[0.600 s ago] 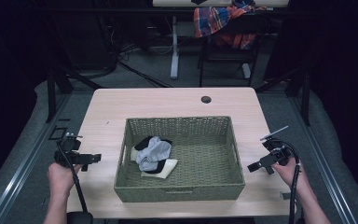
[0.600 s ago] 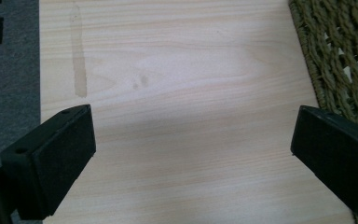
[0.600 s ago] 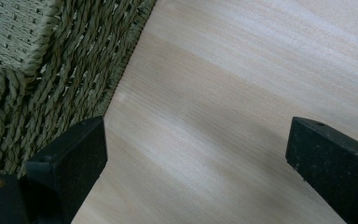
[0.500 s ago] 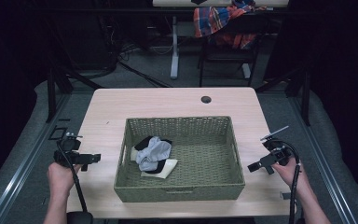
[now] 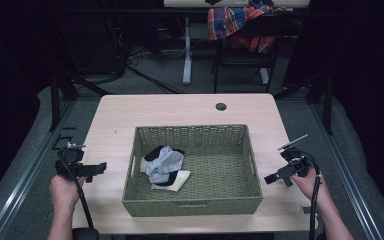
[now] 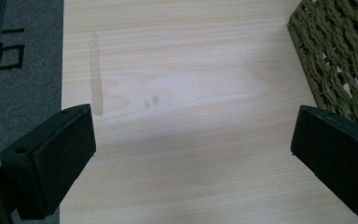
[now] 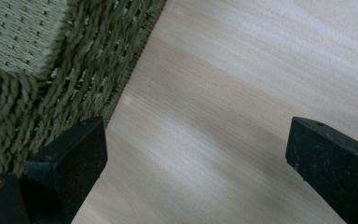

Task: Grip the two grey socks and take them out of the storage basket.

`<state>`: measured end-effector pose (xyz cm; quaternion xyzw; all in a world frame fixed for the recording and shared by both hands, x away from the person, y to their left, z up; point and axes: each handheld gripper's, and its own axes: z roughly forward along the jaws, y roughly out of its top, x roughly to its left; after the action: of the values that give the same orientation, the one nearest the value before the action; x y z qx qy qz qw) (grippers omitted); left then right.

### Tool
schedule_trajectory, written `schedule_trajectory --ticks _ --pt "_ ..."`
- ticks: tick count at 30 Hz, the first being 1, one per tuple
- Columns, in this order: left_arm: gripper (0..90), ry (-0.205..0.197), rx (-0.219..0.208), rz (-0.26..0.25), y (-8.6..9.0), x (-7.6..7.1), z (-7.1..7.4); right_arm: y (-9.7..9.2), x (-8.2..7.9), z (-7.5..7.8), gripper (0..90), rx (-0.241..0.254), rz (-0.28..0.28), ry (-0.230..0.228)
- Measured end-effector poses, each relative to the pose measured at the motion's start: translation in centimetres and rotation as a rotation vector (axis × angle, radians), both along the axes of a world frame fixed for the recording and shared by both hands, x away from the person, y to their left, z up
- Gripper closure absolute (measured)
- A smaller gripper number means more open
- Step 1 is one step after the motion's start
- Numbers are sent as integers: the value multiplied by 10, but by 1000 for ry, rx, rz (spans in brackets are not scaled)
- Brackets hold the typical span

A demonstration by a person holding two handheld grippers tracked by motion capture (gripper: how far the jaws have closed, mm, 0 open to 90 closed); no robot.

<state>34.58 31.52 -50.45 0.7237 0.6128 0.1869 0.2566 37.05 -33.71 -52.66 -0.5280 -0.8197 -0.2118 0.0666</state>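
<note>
Both tools, left (image 5: 99, 168) and right (image 5: 271, 178), gape empty; reach inward over the basket (image 5: 192, 205) rim, pinch the socks (image 5: 164, 165).

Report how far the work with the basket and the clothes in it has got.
Done: small clothes lie bunched in the left part of the woven basket; nothing lies on the table outside it. In hand: nothing. The left gripper and right gripper hover open and empty beside the basket's left and right walls. Left: probably reaching in for the clothes, no grasp yet.
</note>
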Motion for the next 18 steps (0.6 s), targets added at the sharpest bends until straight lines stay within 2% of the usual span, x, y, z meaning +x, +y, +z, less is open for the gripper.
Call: schedule_trajectory --ticks 1,2,3,4,7,10,11,12,13,14,16,17,18 --pt "2 -17 -2 -6 0 -1 1 0 1 1 53 -2 14 3" --pt "2 -17 -2 -6 0 -1 1 0 1 1 53 -2 14 3" --pt "2 -44 -1 -33 2 -1 1 1 2 -1 53 2 5 0" --pt "2 -49 -8 -40 3 -2 2 2 3 -1 53 -4 3 2" --pt "2 -67 -37 -44 7 -4 3 5 6 -1 53 -6 31 8" --pt "2 -88 -33 -34 8 -5 6 6 5 -2 53 -3 14 3" --pt "3 -98 -34 -33 8 -5 9 4 6 0 53 -10 38 9" --pt "3 -99 -26 -35 6 -5 10 4 6 0 53 -10 38 9" --pt "3 -82 16 -66 3 -4 11 5 5 -1 53 -1 16 -1" --pt "3 -73 37 -85 1 -3 11 5 6 -2 54 -1 10 -3" --pt "3 -60 51 -136 -4 -3 11 3 8 -1 54 -15 40 14" --pt "3 -48 50 -161 -6 -3 11 5 7 -2 54 2 16 1" --pt "2 -48 50 -161 -6 -3 11 8 6 -4 54 25 -22 -16"
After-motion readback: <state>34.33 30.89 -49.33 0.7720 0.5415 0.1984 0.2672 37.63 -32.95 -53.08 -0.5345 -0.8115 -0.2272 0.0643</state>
